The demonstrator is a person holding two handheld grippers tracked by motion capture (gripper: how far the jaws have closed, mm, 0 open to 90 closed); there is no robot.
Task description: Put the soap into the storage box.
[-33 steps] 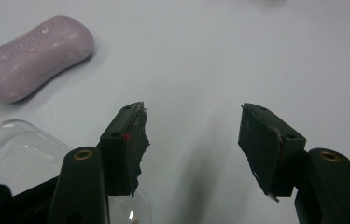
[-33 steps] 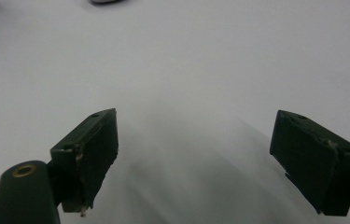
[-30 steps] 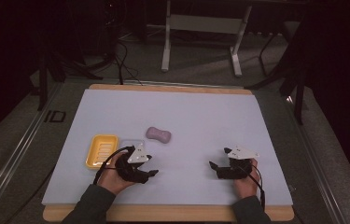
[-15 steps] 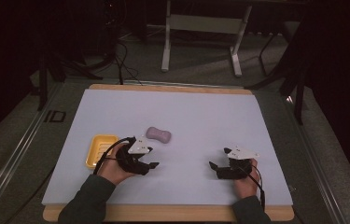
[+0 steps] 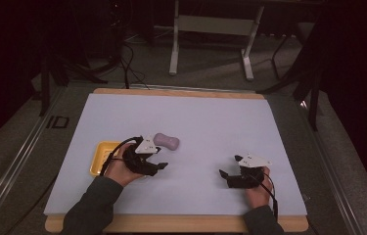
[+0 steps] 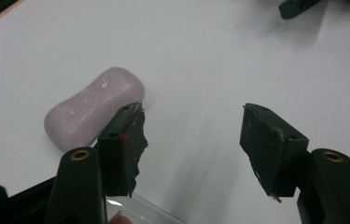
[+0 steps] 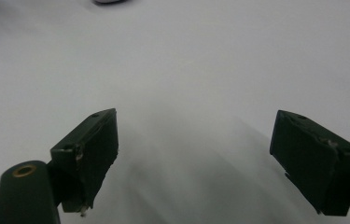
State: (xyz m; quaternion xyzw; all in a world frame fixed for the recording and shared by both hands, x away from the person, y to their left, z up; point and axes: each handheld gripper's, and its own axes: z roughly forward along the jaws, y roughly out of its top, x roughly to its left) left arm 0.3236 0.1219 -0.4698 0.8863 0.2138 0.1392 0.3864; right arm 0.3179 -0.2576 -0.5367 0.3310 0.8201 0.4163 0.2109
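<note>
Item: lilac soap bar [image 6: 93, 107], mid-table, right of the yellow dish [image 5: 102, 157]. I judge it hard, slick; grip its narrow waist. Left gripper [image 6: 191, 135], right gripper [image 7: 196, 158]: wide apart, empty.

One bar of lilac soap [image 5: 166, 141] lying on white table sheet [image 5: 210, 122]. One yellow tray [image 5: 101, 157] sitting near sheet's left edge. Two handheld grippers showing: left gripper [image 5: 157, 167], right gripper [image 5: 226, 175], each carrying two black jaws, four jaws together. Two hands holding them: left hand [image 5: 118, 170], right hand [image 5: 256, 189]. One white sheet covering one wooden table.
</note>
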